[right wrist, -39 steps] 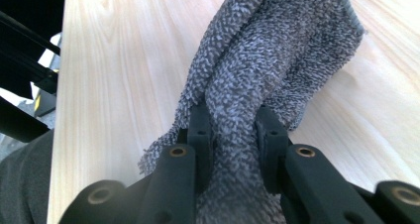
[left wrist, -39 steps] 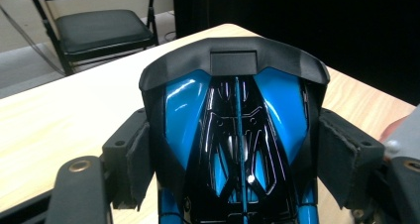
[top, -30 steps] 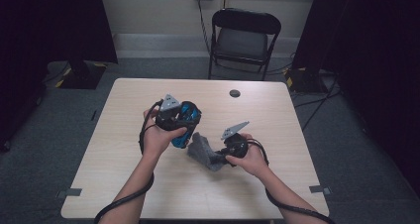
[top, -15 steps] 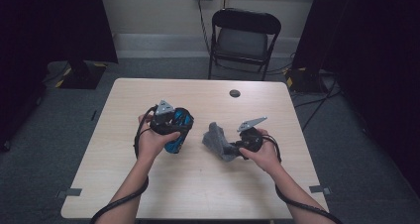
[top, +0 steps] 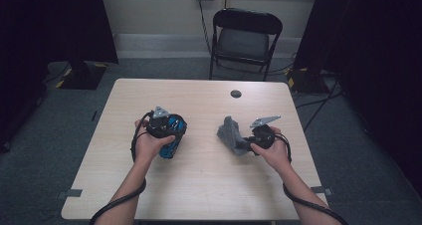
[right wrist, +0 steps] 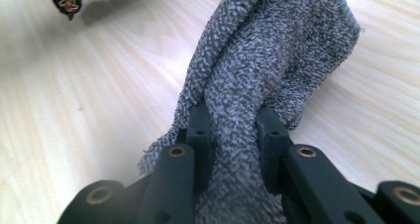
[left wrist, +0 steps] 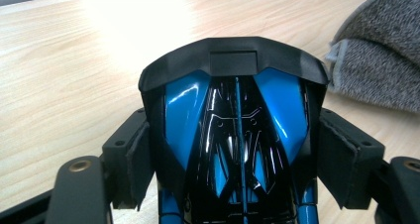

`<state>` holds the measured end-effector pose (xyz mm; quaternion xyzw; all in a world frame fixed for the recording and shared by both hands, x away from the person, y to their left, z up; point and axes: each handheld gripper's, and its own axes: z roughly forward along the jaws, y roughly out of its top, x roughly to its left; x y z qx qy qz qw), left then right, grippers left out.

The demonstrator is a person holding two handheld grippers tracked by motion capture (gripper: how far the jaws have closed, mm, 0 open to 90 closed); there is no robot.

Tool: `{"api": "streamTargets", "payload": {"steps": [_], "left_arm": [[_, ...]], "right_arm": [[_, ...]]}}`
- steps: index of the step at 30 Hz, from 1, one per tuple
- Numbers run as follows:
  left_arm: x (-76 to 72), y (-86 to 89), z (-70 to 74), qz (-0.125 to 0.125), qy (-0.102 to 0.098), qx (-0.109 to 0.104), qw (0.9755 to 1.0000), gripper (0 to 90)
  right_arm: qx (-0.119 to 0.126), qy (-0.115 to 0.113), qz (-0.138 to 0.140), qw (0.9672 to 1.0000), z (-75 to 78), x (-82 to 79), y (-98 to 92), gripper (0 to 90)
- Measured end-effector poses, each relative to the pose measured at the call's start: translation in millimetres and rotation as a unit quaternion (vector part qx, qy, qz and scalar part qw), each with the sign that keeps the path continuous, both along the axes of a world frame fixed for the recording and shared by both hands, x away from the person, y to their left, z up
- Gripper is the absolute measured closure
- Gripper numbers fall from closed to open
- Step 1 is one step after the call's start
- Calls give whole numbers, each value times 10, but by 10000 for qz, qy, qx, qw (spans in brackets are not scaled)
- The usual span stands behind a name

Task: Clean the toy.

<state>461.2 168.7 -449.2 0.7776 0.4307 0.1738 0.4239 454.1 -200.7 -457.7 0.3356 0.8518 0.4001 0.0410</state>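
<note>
So the biggest thing here is the light wood desk [top: 199,185], with a black folding chair [top: 245,36] standing behind its far edge and dark curtains on both sides of the room. There's a small dark round spot [top: 236,93] on the desk near the far edge, can't tell what it is exactly.

Next down in size: a grey fuzzy cloth [top: 230,134], bunched up right of the desk's middle. The right tool [right wrist: 233,130] is clamped on it; in the right gripper view you can see both jaws squeezing a fold of the terry fabric between them, the rest of the cloth piling up ahead and touching the desk. The person's right hand [top: 271,150] holds that tool.

Over on the left side, the left tool [left wrist: 235,149] is gripping a shiny blue and black object [left wrist: 235,130] with a black rim at its front end. Looks like a toy car or a helmet kind of shape, honestly can't tell which. Jaw pads [left wrist: 141,159] press against both its flanks. From the high view it sits under the left hand [top: 149,145], low over the desk and well apart from the cloth.
</note>
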Motion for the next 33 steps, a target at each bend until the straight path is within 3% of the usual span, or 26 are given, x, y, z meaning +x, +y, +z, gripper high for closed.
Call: {"api": "streamTargets", "payload": {"steps": [12,33], "left_arm": [[101,-25,-113,93,153,70,9998,252],[274,-137,-349,214,440,358,9982,252]], "right_arm": [[-125,-77,-350,9993,-104,75,-142,725],[-105,-224,-585,9980,-200,177,-194,708]]}}
